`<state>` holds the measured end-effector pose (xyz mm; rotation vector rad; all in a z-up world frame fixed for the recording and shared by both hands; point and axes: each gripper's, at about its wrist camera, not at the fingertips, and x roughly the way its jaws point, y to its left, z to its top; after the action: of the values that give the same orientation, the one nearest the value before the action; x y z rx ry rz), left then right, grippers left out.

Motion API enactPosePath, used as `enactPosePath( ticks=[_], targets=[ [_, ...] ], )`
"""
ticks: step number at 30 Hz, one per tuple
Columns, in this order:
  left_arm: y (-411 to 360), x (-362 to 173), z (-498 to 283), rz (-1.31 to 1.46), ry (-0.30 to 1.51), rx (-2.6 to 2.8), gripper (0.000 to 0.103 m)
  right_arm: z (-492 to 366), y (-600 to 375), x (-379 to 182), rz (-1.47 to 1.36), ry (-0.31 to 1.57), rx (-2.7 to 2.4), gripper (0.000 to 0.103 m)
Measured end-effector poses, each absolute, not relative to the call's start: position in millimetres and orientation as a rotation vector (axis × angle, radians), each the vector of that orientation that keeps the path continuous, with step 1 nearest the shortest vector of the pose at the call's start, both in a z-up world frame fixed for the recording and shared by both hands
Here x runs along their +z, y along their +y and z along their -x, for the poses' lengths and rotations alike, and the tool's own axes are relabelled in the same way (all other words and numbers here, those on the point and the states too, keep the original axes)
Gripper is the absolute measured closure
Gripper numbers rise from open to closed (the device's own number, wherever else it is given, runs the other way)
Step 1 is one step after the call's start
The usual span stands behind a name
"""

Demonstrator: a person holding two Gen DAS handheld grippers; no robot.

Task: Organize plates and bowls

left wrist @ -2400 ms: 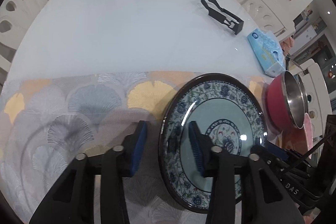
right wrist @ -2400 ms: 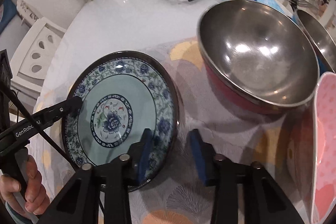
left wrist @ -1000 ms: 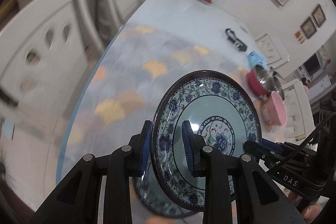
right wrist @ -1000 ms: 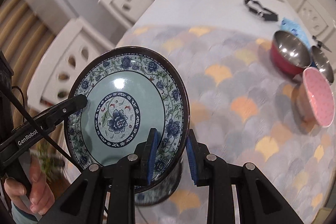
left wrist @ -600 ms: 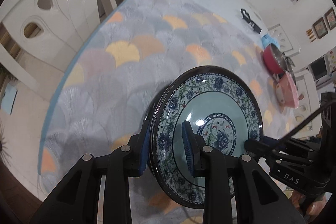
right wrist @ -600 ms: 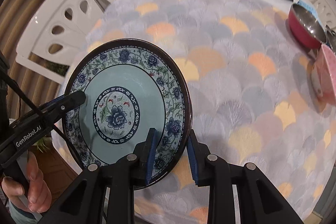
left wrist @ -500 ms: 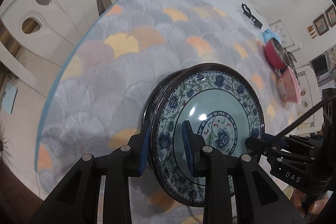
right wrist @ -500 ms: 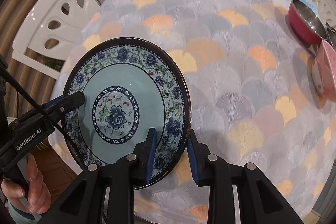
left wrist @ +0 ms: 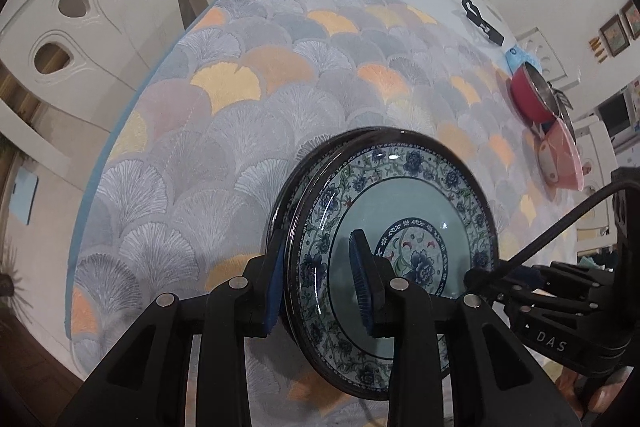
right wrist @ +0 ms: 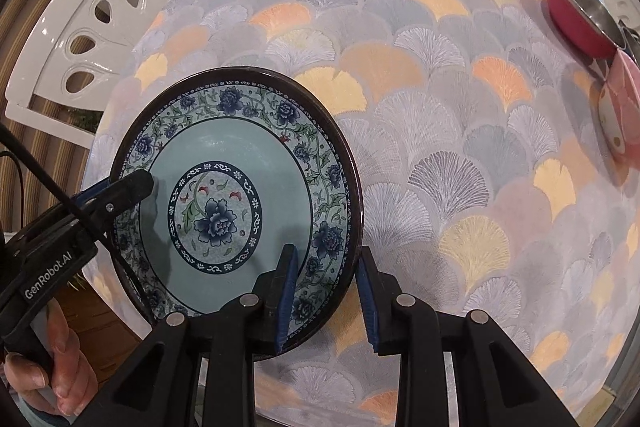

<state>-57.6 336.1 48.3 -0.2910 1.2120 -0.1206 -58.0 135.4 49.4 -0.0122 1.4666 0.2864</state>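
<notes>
I count two plates stacked near the table's edge: the top plate [left wrist: 404, 211] rests on the lower plate [left wrist: 294, 183], of which only a dark rim shows. My left gripper [left wrist: 320, 283] and right gripper [right wrist: 326, 291] straddle opposite rims of the top plate; the left one's jaws have just been opening, and whether either pair of pads presses I cannot tell. Far across the cloth [right wrist: 440, 147] sit two bowls, one red bowl [right wrist: 576, 15], one pink bowl [right wrist: 624, 107].
</notes>
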Motion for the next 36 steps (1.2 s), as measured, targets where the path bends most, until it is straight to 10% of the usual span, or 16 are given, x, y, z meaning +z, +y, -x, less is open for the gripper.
enactPosePath(
  ticks=[26,30,34,36],
  targets=[
    [300.3,128.2,5.8,0.206,1.014,-0.236,0.068,54.6,71.4,113.8,-0.105,1.28,0.204,0.074],
    [247.8,155.3,-14.4,0.153,0.965,-0.335,0.068,50.6,-0.6,143.4,-0.241,1.16,0.087,0.052],
    [190.4,168.8,-27.6,0.127,0.945,-0.42,0.035,44.9,-78.8,158.9,-0.325,1.077,-0.051,0.047],
    [158.6,168.2,-35.1,0.115,0.945,-0.457,0.035,38.8,-114.6,158.2,-0.363,1.075,-0.1,0.047]
  ],
)
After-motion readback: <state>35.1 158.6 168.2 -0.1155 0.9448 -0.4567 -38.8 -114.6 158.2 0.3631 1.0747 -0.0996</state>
